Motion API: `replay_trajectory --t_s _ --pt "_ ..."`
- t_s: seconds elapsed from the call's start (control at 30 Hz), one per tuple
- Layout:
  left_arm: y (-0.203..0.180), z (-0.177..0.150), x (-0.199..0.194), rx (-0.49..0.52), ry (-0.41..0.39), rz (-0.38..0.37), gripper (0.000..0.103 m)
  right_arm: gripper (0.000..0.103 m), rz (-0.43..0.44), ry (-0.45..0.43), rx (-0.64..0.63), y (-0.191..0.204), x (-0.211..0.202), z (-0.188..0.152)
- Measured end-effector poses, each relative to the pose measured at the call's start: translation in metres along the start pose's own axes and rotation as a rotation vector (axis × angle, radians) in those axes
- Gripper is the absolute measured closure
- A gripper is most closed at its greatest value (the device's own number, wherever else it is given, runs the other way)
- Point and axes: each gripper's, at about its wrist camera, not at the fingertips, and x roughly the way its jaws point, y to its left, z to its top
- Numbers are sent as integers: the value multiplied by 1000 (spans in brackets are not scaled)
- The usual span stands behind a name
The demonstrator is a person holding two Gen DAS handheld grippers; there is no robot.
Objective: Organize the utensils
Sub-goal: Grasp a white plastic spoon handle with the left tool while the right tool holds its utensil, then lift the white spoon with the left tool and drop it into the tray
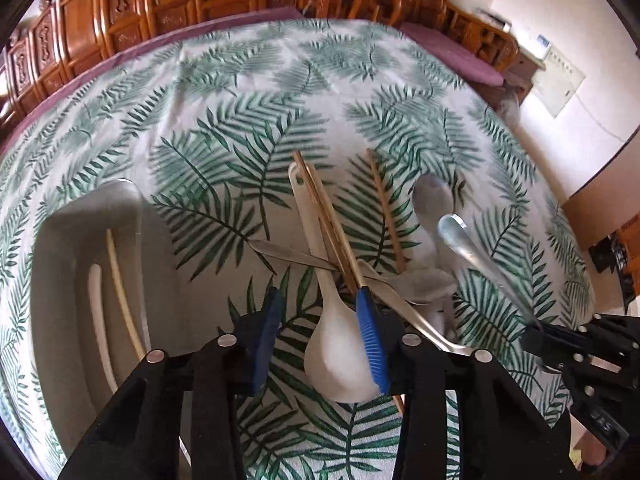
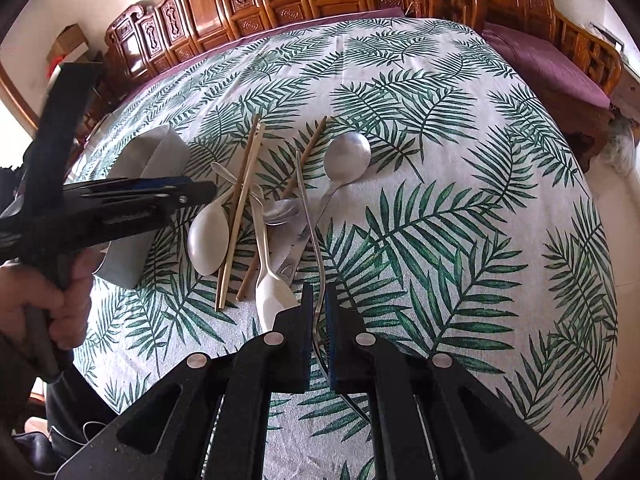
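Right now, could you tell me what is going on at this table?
A person is sorting a pile of utensils on a leaf-print tablecloth. The right gripper has its jaws shut on a metal utensil handle, lifted above the pile. The left gripper hovers open over a white plastic spoon and chopsticks. A grey organizer tray with two pieces inside sits to the left.

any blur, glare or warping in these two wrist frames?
Left wrist view: the metal spoon held by the right claw is smeared with blur, the tablecloth is soft toward the far edge, and the window side is blown out. Right wrist view: sharper overall, with glare on the large metal spoon. Both show a fisheye-bowed table edge.
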Motion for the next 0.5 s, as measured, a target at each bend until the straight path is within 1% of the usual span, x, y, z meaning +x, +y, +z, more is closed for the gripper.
replay_trajectory --t_s 0.07,0.17,0.27,0.3,0.33,0.37,0.4,0.43,0.5 --pt "0 1 7 1 23 -1 67 96 5 -4 3 -1 0 0" --pt "1 1 21 -8 86 13 69 96 12 -9 9 -2 -1 -1" --pt "1 3 25 -3 95 26 69 96 18 -11 10 -2 -1 -1" --pt "0 3 26 4 96 40 72 96 18 -11 9 -2 -1 -1" --pt "-2 2 27 11 96 58 82 96 21 -10 9 -2 -1 -1" --pt "-3 2 28 26 93 79 84 96 21 -10 9 -1 -1 -1" --pt "-3 1 28 37 92 91 91 96 21 -10 8 -1 -2 -2" --pt "-3 0 29 44 93 94 93 96 22 -11 6 0 -2 -2" --pt "-2 0 28 46 97 99 94 96 23 -14 4 2 -4 -2"
